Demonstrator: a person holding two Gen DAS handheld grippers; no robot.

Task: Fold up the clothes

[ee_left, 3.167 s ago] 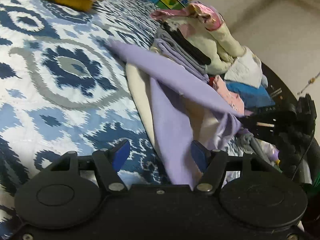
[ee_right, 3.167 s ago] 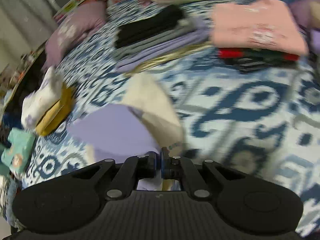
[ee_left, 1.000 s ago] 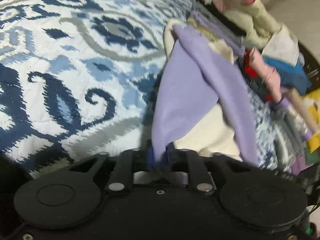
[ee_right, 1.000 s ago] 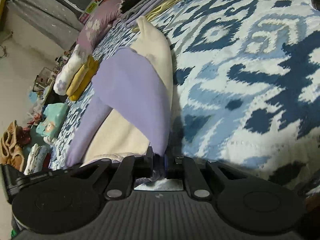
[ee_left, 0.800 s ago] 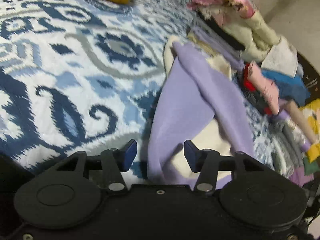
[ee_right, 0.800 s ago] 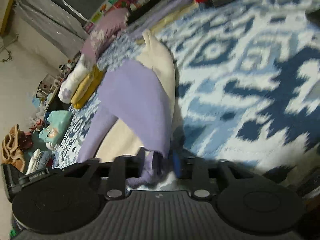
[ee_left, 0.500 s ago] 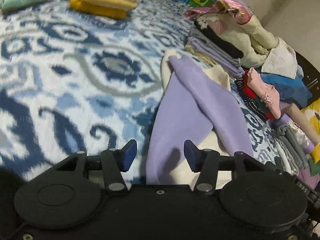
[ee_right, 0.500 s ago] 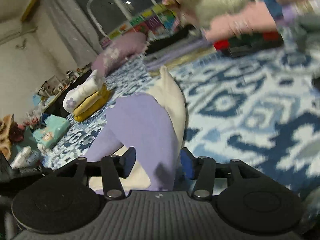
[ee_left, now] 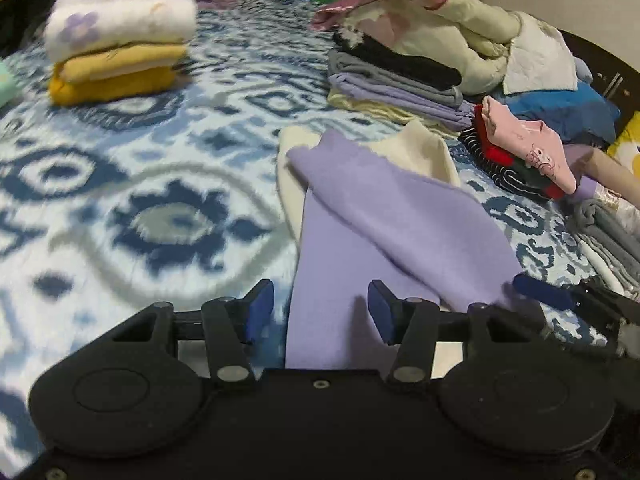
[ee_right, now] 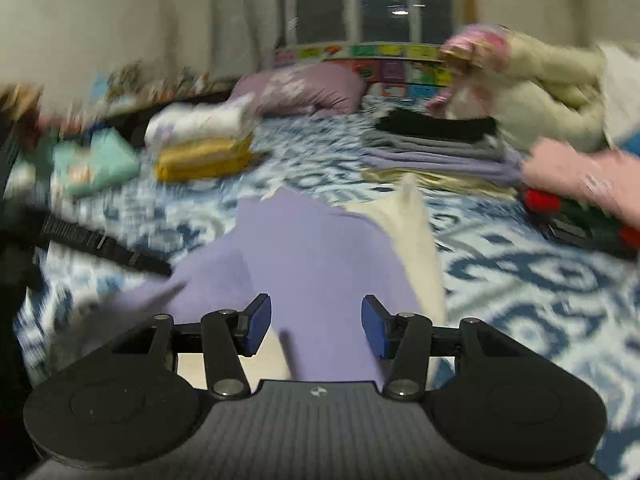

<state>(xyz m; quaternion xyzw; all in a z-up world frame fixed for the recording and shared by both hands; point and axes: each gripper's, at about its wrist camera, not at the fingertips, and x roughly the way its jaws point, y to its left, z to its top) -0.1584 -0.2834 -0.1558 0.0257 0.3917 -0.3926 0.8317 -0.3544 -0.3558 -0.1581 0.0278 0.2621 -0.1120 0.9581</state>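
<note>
A: Left wrist view: left hand-held gripper [ee_left: 316, 312] is spread wide, nothing between its blue pads. It hovers low over the near end of the soft lilac-and-cream fleece garment [ee_left: 384, 216], which lies on the blue-and-white patterned bedspread [ee_left: 140, 200]. One lilac panel is laid diagonally across the other, cream layer showing beneath and at the far end.

B: Other tool in that view?

A: Yes, a blue fingertip of the right hand-held gripper [ee_left: 540, 286] sits at the garment's right edge, touching or just beside the cloth; can't tell which.

B: Why is the garment there?

A: My guess: the bare middle of the bed is the work area. Folded stacks ring it: yellow-and-white towel stack [ee_left: 116, 56] far left, grey, black and lilac folded stack [ee_left: 396, 80] behind, pink-topped striped stack [ee_left: 520, 152] right.

B: Right wrist view?

A: Blurred. Right hand-held gripper [ee_right: 316, 324] also wide and empty, garment [ee_right: 316, 256] directly below and ahead. Left tool's arm comes in from the left edge.

B: Fold status?

A: Partly folded, panels crossed, not yet compact like the stacks. With both tools off the cloth, that looks like a pause between grasps.
</note>
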